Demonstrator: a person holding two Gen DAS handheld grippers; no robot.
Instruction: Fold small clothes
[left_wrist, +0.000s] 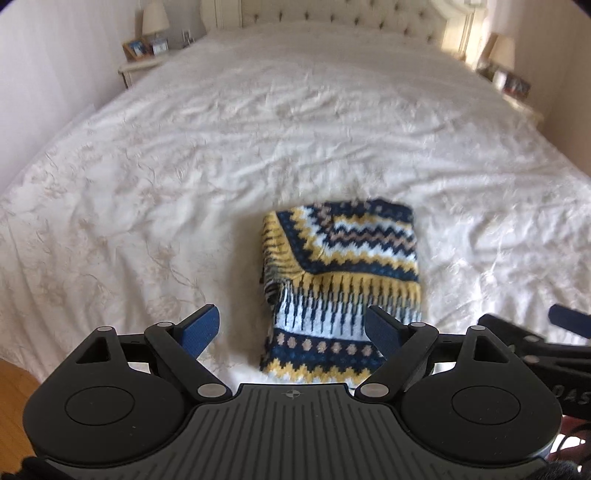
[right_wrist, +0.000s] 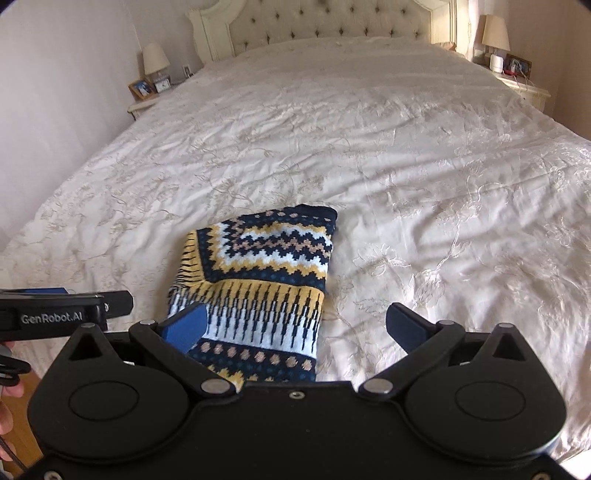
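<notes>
With the patterned knit garment (right_wrist: 258, 291) already lying as a compact folded rectangle near the foot of the bed (right_wrist: 424, 155), the fold itself looks done or nearly so. Both tools hover just short of its near edge: the left gripper (left_wrist: 291, 325) has its jaws spread wide and empty, and the right gripper (right_wrist: 295, 326) is likewise wide and grips nothing, its left pad over the garment's near-left corner. Next likely comes a final smoothing press or a pickup, which calls for closing on the stacked layers together without spilling them.
</notes>
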